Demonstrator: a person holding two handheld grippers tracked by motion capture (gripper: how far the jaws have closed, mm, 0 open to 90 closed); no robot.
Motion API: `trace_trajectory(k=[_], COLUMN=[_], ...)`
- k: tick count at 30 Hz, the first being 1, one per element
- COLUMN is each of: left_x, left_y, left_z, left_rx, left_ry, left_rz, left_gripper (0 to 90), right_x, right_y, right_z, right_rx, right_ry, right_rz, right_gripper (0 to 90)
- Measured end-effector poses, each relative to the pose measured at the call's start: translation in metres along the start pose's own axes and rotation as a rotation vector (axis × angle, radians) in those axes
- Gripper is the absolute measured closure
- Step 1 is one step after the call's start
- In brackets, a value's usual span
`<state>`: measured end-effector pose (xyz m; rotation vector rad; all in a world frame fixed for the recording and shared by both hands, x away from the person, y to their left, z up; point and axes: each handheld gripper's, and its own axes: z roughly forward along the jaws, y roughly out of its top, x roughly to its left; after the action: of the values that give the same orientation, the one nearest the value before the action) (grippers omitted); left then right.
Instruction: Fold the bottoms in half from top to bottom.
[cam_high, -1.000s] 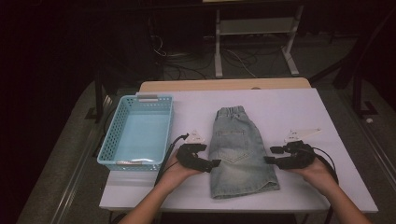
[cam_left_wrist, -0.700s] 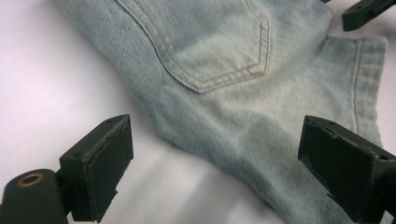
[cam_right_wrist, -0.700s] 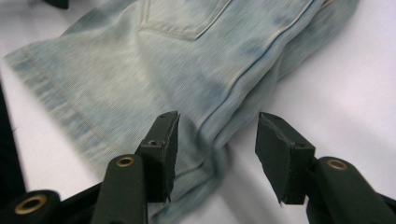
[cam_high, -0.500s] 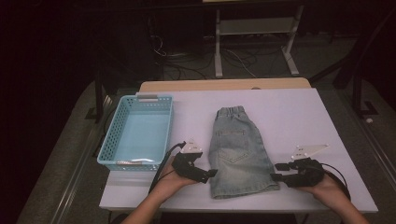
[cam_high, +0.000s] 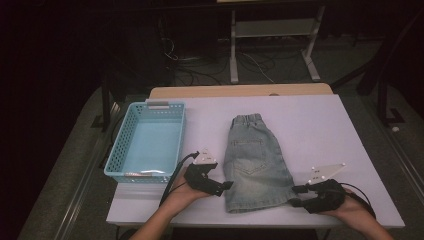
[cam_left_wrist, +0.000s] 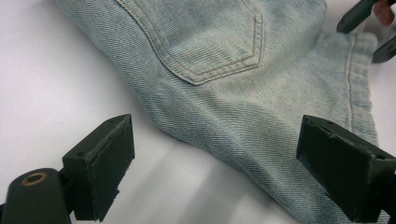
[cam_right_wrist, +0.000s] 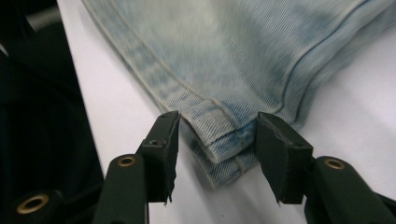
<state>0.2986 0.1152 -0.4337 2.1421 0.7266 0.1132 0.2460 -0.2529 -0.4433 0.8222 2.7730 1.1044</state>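
Note:
Light blue denim shorts (cam_high: 255, 165) lie flat on the white table (cam_high: 320, 125), waistband far, hem toward me. My left gripper (cam_high: 227, 186) rests at the shorts' lower left edge. Seen in the left gripper view, the left gripper (cam_left_wrist: 219, 172) stands wide open; it has just been opening a little, and the denim (cam_left_wrist: 224, 70) edge lies between its pads untouched. My right gripper (cam_high: 295, 196) sits at the lower right hem corner. In the right gripper view the right gripper (cam_right_wrist: 219, 149) is partly open, its pads flanking the folded hem corner (cam_right_wrist: 219, 140) without squeezing it.
A light blue plastic basket (cam_high: 150, 106), nothing in it, stands at the table's left. The right gripper's jaw tips (cam_left_wrist: 359, 14) show at the top right of the left gripper view. Beyond the table are a dark floor, cables and a metal stand (cam_high: 272, 30).
The right hand has slid toward the table's near edge, from the shorts' right side to the lower right hem corner. The left hand has drawn back slightly off the shorts' left edge.

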Motion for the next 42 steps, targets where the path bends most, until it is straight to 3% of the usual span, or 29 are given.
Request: trace_trajectory(k=[2,4,8,10,13,16,19,22,26,35,42], left_x=[0.001,0.001,0.001,0.000,0.000,0.000,0.001,0.001,0.002,0.005,0.009], left_y=[0.000,0.000,0.000,0.000,0.000,0.000,0.001,0.001,0.001,0.002,0.006], left_z=[0.000,0.000,0.000,0.000,0.000,0.000,0.001,0.002,0.004,0.006,0.008], left_rx=[0.000,0.000,0.002,0.003,0.002,0.000,0.000,0.001,0.006,0.006,0.000], left_ry=[0.002,0.002,-0.006,-0.011,-0.017,-0.016,-0.016,-0.015,-0.007,0.002,0.013], left_rz=[-0.003,-0.003,-0.001,-0.001,0.001,0.004,0.006,0.007,0.005,0.009,0.002], left_gripper=[11.3,11.3,11.3,11.4,11.3,11.3,11.3,11.3,11.1,9.2,3.9], right_x=[0.003,0.005,0.006,0.009,0.019,0.018,0.011,0.005,-0.005,-0.018,-0.030], right_y=[0.000,0.001,0.001,0.001,0.001,0.003,0.005,0.010,0.016,0.025,0.031], right_z=[0.003,0.003,0.001,0.000,-0.002,-0.007,-0.012,-0.017,-0.019,-0.028,-0.023], right_rx=[0.017,0.024,0.031,0.034,0.039,0.001,-0.066,-0.120,-0.159,-0.231,-0.223], right_ry=[-0.030,-0.033,-0.003,0.058,0.079,0.072,0.063,0.047,0.014,-0.034,-0.063], right_rz=[-0.056,-0.082,-0.082,-0.077,-0.106,-0.098,-0.067,-0.026,0.010,0.038,0.069], right_gripper=[57.7,67.7,74.7,75.5,75.4,70.4,55.3,48.0,43.7,40.2,38.4])
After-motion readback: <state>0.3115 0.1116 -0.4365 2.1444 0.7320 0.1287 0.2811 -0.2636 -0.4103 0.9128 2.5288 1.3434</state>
